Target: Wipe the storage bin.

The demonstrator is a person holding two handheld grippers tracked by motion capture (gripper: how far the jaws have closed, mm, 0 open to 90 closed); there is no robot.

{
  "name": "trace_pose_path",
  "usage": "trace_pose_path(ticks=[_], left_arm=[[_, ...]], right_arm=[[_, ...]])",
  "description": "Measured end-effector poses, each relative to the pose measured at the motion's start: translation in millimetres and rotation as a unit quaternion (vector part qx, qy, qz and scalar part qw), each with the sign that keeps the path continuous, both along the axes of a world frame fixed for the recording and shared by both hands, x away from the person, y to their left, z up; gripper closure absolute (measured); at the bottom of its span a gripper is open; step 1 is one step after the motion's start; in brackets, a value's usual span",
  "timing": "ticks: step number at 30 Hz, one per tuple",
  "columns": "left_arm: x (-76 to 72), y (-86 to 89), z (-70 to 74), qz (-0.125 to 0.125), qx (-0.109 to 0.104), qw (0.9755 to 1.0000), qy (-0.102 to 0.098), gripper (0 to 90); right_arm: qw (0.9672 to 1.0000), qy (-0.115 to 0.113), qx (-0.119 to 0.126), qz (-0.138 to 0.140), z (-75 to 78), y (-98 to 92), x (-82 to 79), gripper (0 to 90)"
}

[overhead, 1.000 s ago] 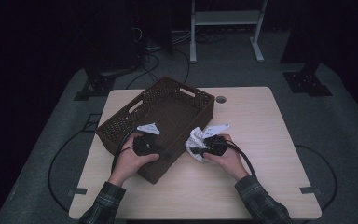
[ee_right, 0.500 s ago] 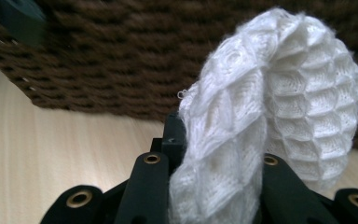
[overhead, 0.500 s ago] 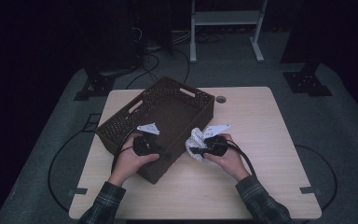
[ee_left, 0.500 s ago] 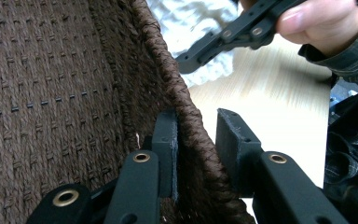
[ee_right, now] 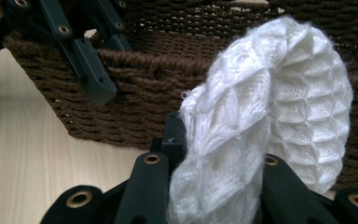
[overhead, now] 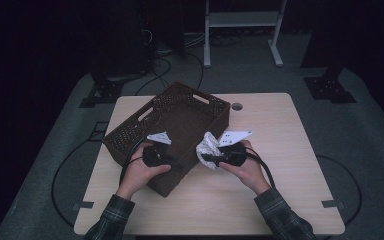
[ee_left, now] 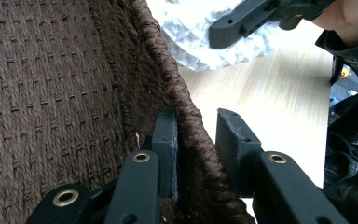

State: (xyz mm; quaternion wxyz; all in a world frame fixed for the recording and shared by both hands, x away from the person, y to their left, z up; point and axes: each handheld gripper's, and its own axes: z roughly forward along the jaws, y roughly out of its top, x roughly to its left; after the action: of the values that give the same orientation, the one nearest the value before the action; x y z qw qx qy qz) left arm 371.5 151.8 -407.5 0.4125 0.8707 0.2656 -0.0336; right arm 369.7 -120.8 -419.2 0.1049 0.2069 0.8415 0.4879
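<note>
— Two hands come in low in the high view. What do they hold?

— Each holds a black gripper. The left gripper (overhead: 156, 156) sits on the near rim of the brown woven basket (overhead: 130, 134). The right gripper (overhead: 220, 157) is just beside the basket's near right corner, above the wooden table (overhead: 280, 150), with a white knitted cloth (overhead: 207, 146) at its tip.

— Can you see the jaws from up there?

— No, they are too small and dark. The left gripper view shows them close up. One jaw is inside the basket wall (ee_left: 186, 116) and one is outside, and they pinch the rim between them.

— And the cloth?

— In the right gripper view the white knitted cloth (ee_right: 270, 107) stands up between the two jaws, pinched, and it flops to the right. It has a bumpy, puffy pattern. Behind it is the basket (ee_right: 168, 79), and the left gripper (ee_right: 88, 70) shows on its rim.

— What is hard to see?

— The cloth hides most of the right gripper's jaws. Past the table the room is very dark, with a pale metal stand (overhead: 242, 20) and cables on the floor.
</note>
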Motion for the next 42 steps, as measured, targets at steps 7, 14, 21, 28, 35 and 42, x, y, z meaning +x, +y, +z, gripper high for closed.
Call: trace_pose_path(ticks=[7, 14, 21, 28, 35, 42], left_arm=[[0.0, -0.1, -0.1, 0.0, -0.001, 1.0, 0.0, 68.8], [0.0, -0.1, 0.0, 0.0, 0.0, 1.0, 0.0, 68.8], [-0.4, -0.2, 0.0, 0.002, 0.0, 1.0, 0.002, 68.8], [0.0, -0.1, 0.0, 0.0, 0.0, 1.0, 0.0, 68.6], [0.0, -0.1, 0.0, 0.0, 0.001, 1.0, 0.0, 68.6], [0.0, -0.1, 0.0, 0.0, 0.001, 1.0, 0.0, 68.7]], right_arm=[[0.9997, -0.011, 0.02, 0.008, 11.5, 0.0, -6.0, 74.7], [0.9998, -0.007, 0.008, 0.019, 5.8, 9.5, -8.3, 74.7], [0.9997, 0.005, -0.006, 0.024, -8.2, 16.8, -5.6, 74.9], [0.9995, 0.015, -0.013, 0.024, -17.7, 18.6, -2.6, 74.9], [0.999, 0.028, -0.027, 0.022, -29.7, 21.0, 0.4, 74.9], [0.9983, 0.035, -0.042, 0.019, -41.0, 22.4, 3.4, 74.9]])
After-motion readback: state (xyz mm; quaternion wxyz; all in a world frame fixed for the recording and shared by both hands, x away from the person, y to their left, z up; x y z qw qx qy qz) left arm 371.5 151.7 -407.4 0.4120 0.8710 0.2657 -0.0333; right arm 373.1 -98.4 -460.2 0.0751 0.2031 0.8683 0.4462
